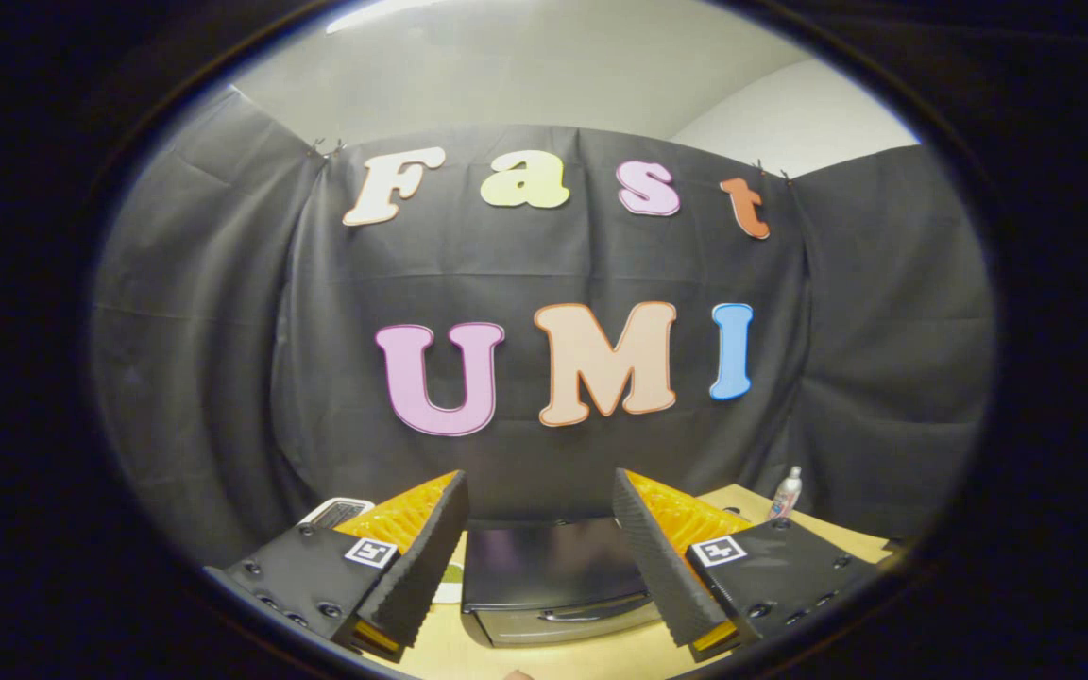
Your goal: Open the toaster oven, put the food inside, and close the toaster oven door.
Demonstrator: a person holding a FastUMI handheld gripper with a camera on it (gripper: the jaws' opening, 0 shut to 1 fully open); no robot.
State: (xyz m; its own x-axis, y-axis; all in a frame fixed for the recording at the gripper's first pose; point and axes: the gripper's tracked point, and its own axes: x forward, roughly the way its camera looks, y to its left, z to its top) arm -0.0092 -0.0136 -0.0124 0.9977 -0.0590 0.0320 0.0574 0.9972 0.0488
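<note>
A light wooden table carries the toaster oven dead centre, door closed. At two o'clock from it stands a small bottle; at ten o'clock, a white item, partly hidden.

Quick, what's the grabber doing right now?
Hand-held gripper: open, holding nothing, fingers spread either side of the toaster oven beyond them.

One toaster oven, one small bottle, one tongs spread wide, perhaps one plate
</note>
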